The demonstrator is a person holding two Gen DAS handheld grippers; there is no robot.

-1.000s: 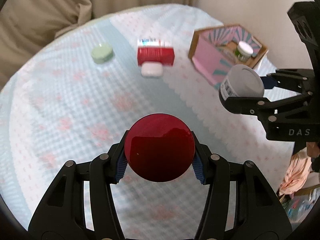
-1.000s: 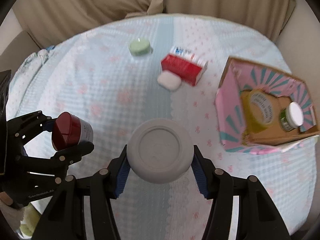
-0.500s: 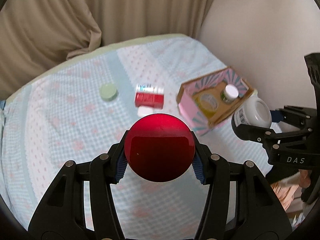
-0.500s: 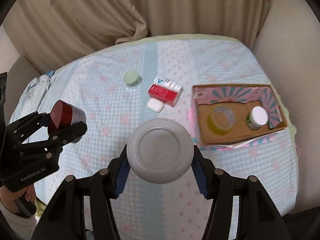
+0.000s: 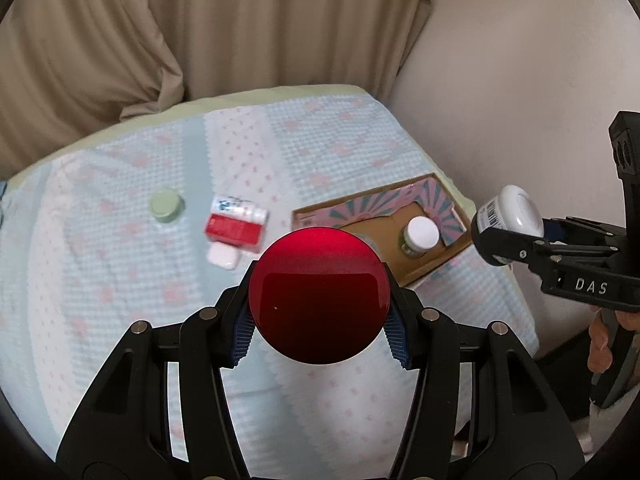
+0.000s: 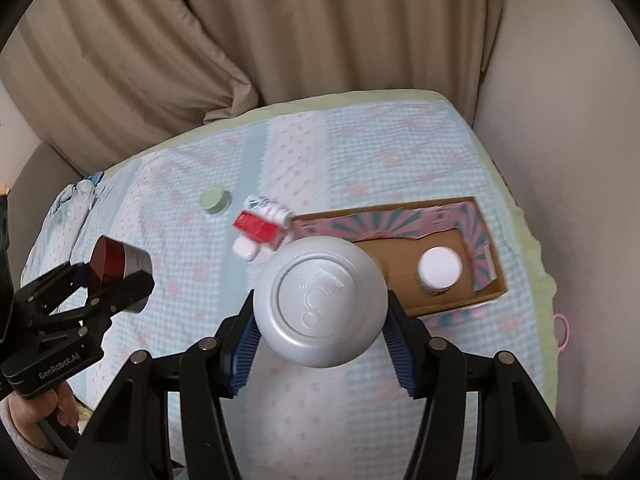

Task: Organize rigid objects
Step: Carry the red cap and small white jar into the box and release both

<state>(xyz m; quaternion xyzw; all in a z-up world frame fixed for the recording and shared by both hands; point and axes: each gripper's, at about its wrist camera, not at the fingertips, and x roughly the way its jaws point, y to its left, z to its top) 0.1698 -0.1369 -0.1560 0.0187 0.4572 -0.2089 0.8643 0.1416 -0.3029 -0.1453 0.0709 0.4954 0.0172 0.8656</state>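
1. Left gripper (image 5: 319,330): jaws closed onto a red-lidded jar (image 5: 319,295), blue pads pressed to both sides, held in the air well above the bed

2. Right gripper (image 6: 319,338): closed likewise on a grey-lidded jar (image 6: 321,300), pads against its flanks, also aloft; from the left camera this jar shows a white body with a barcode label

3. Cardboard box (image 6: 486,294): pink and teal flaps, open top, lying at the right side of the quilted bedspread (image 5: 120,280) near the wall. Inside it, one white-capped jar (image 6: 438,270) standing upright; bare cardboard floor to its left

4. Loose on the bedspread, apart from the box: a green round tin (image 5: 165,207), a red and white carton (image 5: 236,226), and a small white case (image 5: 223,256) just beside the carton

5. Judged stage: both jars in carriage, likely bound for the box; three items not yet collected

6. Hazards
   - both grips are on smooth round sides, so a tilt or jolt could let a jar slip and fall
   - two hands converging on one small box may knock gripper against gripper
   - a jar set down against the white-capped jar could topple it
   - the soft bedding gives the box a poor footing, so pressure on a flap might tip it
   - the box sits near the bed's edge, and a shove could send it over
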